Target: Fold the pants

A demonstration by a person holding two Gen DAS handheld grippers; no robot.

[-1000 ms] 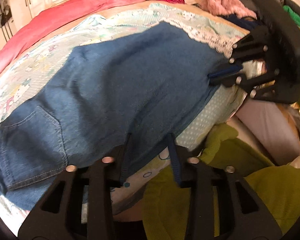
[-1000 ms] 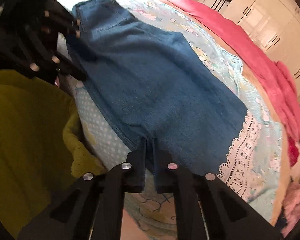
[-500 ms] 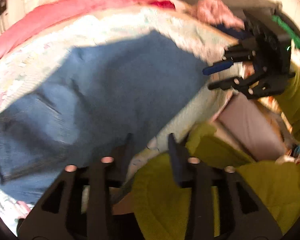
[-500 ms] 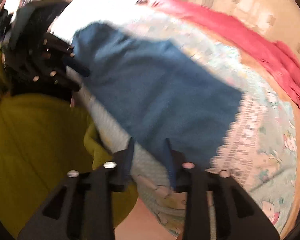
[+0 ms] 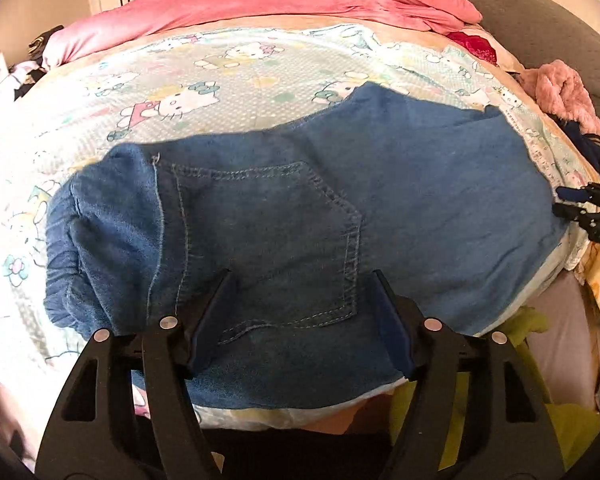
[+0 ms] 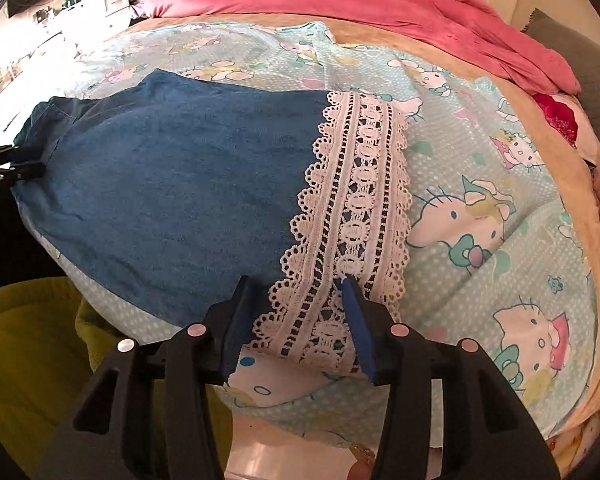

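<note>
Both grippers have swung in over the denim pants, which lie flat on the Hello Kitty sheet. Left gripper gapes wide over the back pocket, holding nothing; right gripper stands open astride the lace hem.

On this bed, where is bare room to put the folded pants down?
Free: the cartoon-print sheet between the blue denim pants and the pink blanket, and right of the white lace hem. Crowded: the pink fluffy cloth and dark clothes by the bed's corner.
</note>
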